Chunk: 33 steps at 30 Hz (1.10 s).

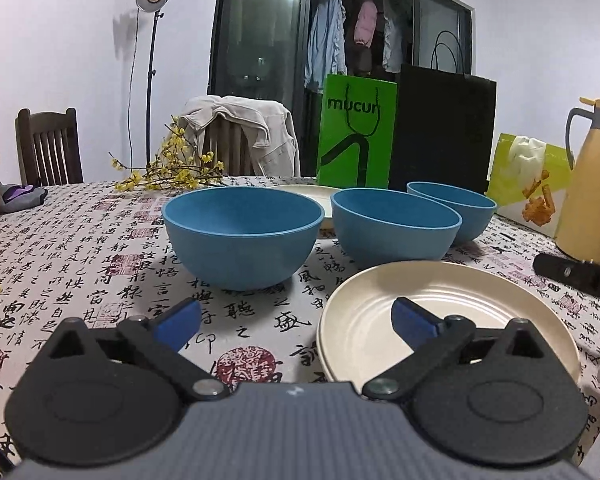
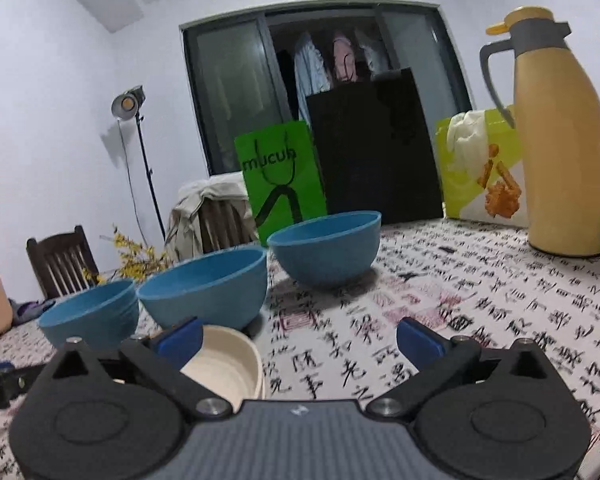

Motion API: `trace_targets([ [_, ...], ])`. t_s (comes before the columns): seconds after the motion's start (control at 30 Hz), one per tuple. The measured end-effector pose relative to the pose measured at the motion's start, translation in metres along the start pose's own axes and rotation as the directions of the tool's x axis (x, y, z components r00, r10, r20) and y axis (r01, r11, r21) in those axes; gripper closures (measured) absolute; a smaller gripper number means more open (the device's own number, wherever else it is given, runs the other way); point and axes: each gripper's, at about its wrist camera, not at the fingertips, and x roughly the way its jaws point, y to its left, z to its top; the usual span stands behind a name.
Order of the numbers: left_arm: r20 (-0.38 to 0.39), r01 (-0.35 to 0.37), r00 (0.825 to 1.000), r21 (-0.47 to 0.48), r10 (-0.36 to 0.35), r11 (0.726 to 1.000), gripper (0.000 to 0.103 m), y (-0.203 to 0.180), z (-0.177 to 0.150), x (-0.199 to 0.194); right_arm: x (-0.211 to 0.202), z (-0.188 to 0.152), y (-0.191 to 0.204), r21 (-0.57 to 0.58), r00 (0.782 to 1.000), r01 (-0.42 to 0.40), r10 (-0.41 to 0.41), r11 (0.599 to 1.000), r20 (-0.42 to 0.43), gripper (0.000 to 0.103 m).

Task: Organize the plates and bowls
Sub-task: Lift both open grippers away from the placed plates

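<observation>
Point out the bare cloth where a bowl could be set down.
Widest bare cloth: between the rightmost bowl and the yellow jug. Smaller patch left of the nearest bowl. Crowded: the bowls and cream plates sit close together.

Left wrist view: three bowls in a row on the counter (image 1: 80,248): near bowl (image 1: 242,236) at left, middle bowl (image 1: 394,226) right of it, far bowl (image 1: 458,208) furthest right and back. Stacked plates (image 1: 380,320) in front of the middle bowl. Another plate (image 1: 312,196) behind the bowls. Paper bags (image 1: 356,132) stand behind, thermos jug (image 1: 588,184) far right.
</observation>
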Motion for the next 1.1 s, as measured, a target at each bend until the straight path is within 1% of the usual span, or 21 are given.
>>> trace_targets([
  [0.17, 0.0, 0.008, 1.0, -0.013, -0.008, 1.0, 0.0, 0.002, 0.0, 0.0, 0.004, 0.012, 0.0, -0.008, 1.0, -0.003, 0.003, 1.0, 0.028, 0.0],
  [0.23, 0.004, 0.01, 1.0, -0.021, -0.01, 1.0, 0.0, 0.004, 0.0, 0.0, 0.01, 0.012, 0.001, -0.019, 1.0, -0.011, 0.011, 1.0, 0.014, 0.0],
  [0.33, 0.008, 0.016, 1.0, -0.034, -0.016, 0.999, 0.0, 0.006, -0.001, -0.001, 0.022, 0.006, 0.007, -0.042, 0.999, -0.031, 0.029, 0.999, -0.044, 0.0],
  [0.4, 0.009, 0.018, 1.0, -0.043, -0.018, 0.999, 0.0, 0.007, -0.001, -0.001, 0.02, 0.005, 0.012, -0.062, 0.999, -0.034, 0.032, 0.997, -0.022, 0.0],
  [0.5, 0.012, 0.021, 1.0, -0.05, -0.021, 0.999, 0.0, 0.008, -0.001, -0.001, 0.02, 0.004, 0.014, -0.08, 0.999, -0.046, 0.044, 0.996, -0.027, 0.0],
  [0.7, 0.023, 0.017, 1.0, -0.052, -0.016, 0.998, 0.0, 0.008, -0.001, -0.004, 0.023, 0.004, 0.01, -0.045, 0.998, -0.041, 0.039, 0.998, -0.042, 0.0],
  [0.77, 0.024, 0.016, 1.0, -0.059, -0.015, 0.998, 0.0, 0.008, -0.001, -0.003, 0.022, 0.004, 0.01, -0.036, 0.999, -0.027, 0.025, 0.999, -0.039, 0.0],
  [0.9, 0.023, 0.017, 1.0, -0.079, -0.015, 0.997, 0.0, 0.012, -0.001, -0.003, 0.023, 0.004, 0.009, -0.033, 0.999, -0.015, 0.014, 0.999, -0.037, 0.0],
  [1.1, 0.036, 0.018, 0.999, -0.092, -0.015, 0.996, 0.0, 0.014, -0.002, -0.005, 0.023, 0.004, 0.008, -0.025, 0.999, -0.018, 0.017, 1.0, -0.038, 0.0],
])
